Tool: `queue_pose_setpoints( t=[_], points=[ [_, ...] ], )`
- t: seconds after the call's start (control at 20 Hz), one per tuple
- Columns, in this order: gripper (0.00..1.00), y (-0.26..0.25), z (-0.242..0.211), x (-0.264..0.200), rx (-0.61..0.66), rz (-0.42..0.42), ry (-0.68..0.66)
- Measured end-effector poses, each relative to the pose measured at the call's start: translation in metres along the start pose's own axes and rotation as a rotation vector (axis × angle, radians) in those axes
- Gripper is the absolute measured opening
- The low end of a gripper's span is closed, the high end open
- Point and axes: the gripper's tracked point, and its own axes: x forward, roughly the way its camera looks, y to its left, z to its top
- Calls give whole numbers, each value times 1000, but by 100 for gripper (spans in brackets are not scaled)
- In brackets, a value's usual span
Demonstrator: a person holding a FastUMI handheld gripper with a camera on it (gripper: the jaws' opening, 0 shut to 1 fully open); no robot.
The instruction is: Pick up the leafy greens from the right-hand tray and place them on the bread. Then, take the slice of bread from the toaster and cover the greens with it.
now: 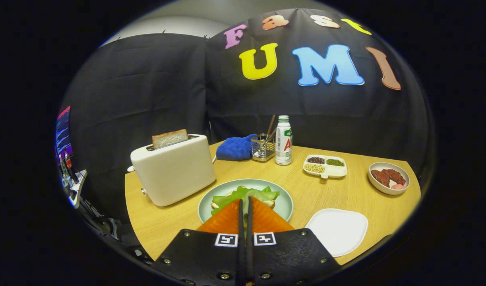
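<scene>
Green leafy greens (246,194) lie on the bread (270,203) on the plate (284,206), just ahead of the gripper (244,204), whose fingers stand nearly together, gripping nothing visible. Beyond, left of the fingers, the bread slice (169,138) stands upright in the toaster (173,169).

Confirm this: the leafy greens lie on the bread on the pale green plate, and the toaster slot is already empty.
One error: the white toaster is not empty; a slice of bread stands in its slot, as the gripper view shows. The leafy greens do lie on the pale green plate, just ahead of the nearly closed gripper.
</scene>
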Motion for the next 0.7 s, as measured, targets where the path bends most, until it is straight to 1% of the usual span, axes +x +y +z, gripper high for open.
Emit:
queue_pose_setpoints(
  t=[0.2, 0.4, 0.55, 0.6, 0.65, 0.7],
  points=[
    [1, 7, 1, 24, 27, 16, 6],
    [1, 10, -7, 46, 13, 20, 23],
    [1, 2, -18, 54, -13, -17, 37],
    [1, 4, -23, 57, -5, -10, 43],
    [3, 9, -26, 57, 3, 17, 51],
    [13, 7, -26, 55, 2, 9, 54]
  ],
)
